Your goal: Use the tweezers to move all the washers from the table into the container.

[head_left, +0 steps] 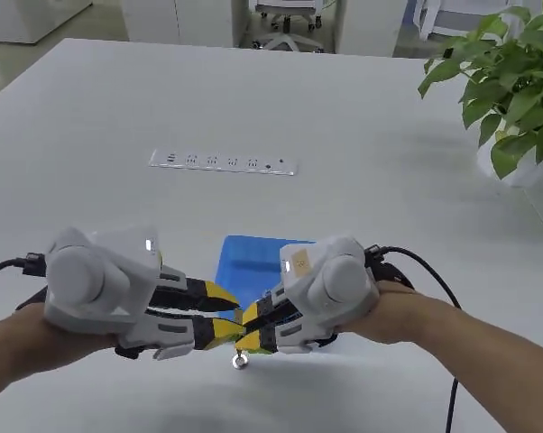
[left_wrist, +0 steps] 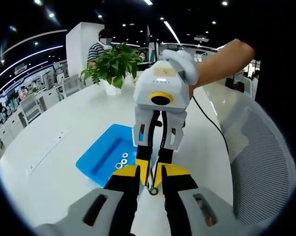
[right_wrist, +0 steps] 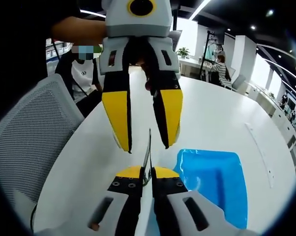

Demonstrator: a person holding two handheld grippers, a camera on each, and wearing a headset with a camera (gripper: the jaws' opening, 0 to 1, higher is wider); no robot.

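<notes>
A washer (head_left: 240,361) lies on the table (head_left: 362,135) just off the near edge of the blue container (head_left: 249,257), and the tips of the tweezers (right_wrist: 148,157) meet it there (whether they pinch it, I cannot tell). More washers (left_wrist: 123,158) sit inside the container. The right gripper (right_wrist: 148,173) is clamped on the tweezers. The left gripper (left_wrist: 153,174) faces it on the container's near side, with its jaws spread apart.

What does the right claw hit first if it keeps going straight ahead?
Likely the left claw, facing it head-on with jaws apart. The tweezers held in the right claw lead; their tip seems to sit between the left jaws, though depth is unclear.
</notes>
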